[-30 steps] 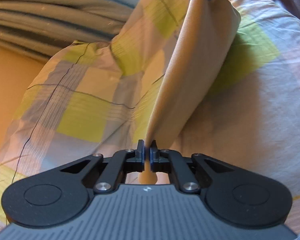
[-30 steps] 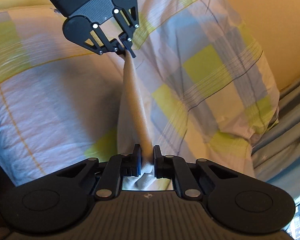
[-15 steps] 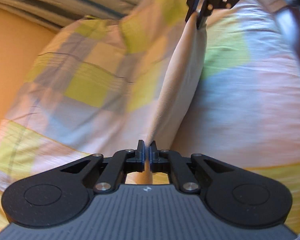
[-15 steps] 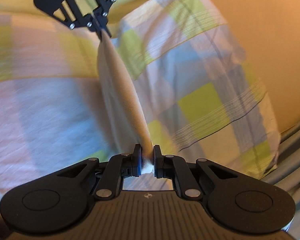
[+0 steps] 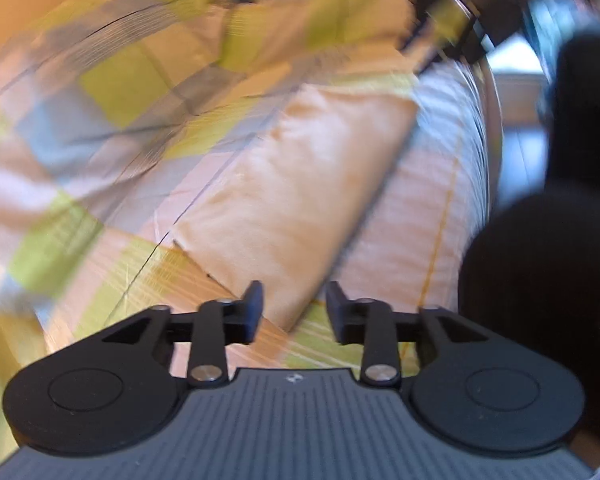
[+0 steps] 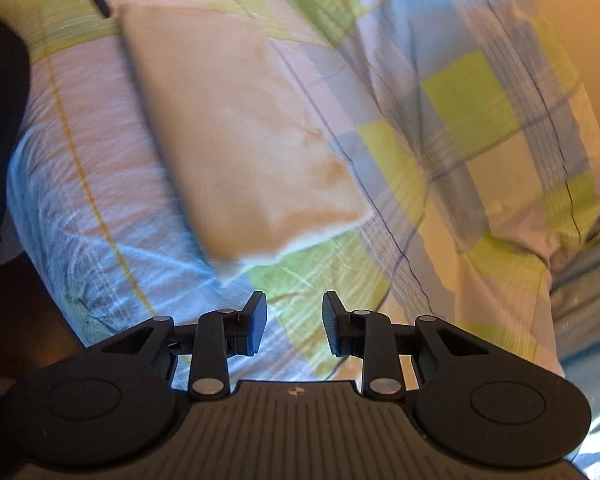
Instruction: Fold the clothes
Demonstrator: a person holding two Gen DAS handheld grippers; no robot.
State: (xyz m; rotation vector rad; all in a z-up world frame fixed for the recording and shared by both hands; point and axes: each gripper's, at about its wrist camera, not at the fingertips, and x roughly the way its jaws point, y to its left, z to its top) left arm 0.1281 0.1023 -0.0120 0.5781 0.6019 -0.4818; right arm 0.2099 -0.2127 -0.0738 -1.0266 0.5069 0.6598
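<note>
Right wrist view: folded beige cloth lies flat ahead of the empty, opening right tool.

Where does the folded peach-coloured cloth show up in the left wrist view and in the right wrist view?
Left wrist view: folded peach-coloured cloth lies mid-frame, its near corner between the opening left gripper fingers.
Right wrist view: cloth lies centre-left, beyond the opening right gripper.
Shared landmark: checked yellow-green and grey bedcover.

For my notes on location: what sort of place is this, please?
Probably a bedroom. A folded beige cloth lies on a checked quilt that covers what looks like a bed, and grey pleated fabric, perhaps a curtain, is beside it.
</note>
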